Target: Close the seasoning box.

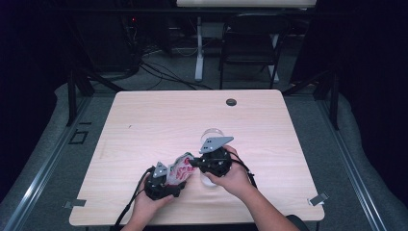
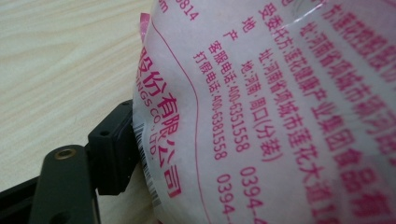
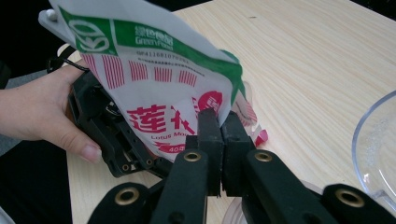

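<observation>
A white plastic packet [image 1: 179, 168] printed in red and green stands tilted over the table's near part, between both grippers. My left gripper [image 1: 172, 179] has it between its jaws from the left. In the left gripper view the packet [image 2: 280, 112] covers most of the picture and one black finger [image 2: 112, 154] presses against its edge. My right gripper [image 1: 191, 162] comes from the right, shut on the packet's lower corner. The right gripper view shows the right gripper [image 3: 218, 122] with its jaws together on the packet [image 3: 154, 88] and a hand [image 3: 42, 112] behind it.
A clear round bowl [image 1: 212, 132] sits on the wooden table [image 1: 159, 115] just behind and under my right hand; its rim [image 3: 373, 149] is at the right. A dark grommet [image 1: 231, 102] marks the far edge. A chair [image 1: 252, 43] stands beyond.
</observation>
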Tool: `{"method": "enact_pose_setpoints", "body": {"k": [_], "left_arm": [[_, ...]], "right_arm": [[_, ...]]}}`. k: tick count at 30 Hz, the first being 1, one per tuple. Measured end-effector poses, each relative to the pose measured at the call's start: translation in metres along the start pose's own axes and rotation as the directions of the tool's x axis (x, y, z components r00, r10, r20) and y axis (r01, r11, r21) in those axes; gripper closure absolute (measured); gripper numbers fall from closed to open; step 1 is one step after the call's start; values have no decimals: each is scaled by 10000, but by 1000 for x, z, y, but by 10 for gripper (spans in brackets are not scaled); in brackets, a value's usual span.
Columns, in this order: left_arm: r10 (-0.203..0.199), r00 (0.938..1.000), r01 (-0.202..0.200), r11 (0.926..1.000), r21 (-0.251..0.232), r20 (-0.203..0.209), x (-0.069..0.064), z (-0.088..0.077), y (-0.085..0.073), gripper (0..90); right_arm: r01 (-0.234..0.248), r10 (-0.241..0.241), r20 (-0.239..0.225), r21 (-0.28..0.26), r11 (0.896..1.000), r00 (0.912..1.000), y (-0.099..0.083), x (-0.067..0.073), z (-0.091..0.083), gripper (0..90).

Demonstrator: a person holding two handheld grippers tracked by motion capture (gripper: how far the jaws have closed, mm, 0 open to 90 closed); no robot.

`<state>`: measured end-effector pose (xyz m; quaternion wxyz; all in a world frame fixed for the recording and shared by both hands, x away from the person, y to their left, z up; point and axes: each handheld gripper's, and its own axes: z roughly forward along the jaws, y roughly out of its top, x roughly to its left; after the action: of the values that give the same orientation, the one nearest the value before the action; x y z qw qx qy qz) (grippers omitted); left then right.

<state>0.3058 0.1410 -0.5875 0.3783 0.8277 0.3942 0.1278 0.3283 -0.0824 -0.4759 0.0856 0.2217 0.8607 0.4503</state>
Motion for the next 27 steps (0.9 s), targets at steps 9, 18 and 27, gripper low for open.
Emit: {"method": "enact_pose_setpoints", "body": {"k": [9,18,27], "left_arm": [[582,9976,-574,9981,229,-383,-5,3,1,253],[622,9975,-611,9975,350,-326,-6,5,2,169],[465,9975,-459,9989,120,-528,-5,3,1,320]], "right_arm": [[-32,32,84,56,10000,10000,-2,1,-1,889],[-13,12,96,110,9999,10000,-3,2,-1,892],[-100,100,69,41,9999,9999,-3,1,-1,892]]}}
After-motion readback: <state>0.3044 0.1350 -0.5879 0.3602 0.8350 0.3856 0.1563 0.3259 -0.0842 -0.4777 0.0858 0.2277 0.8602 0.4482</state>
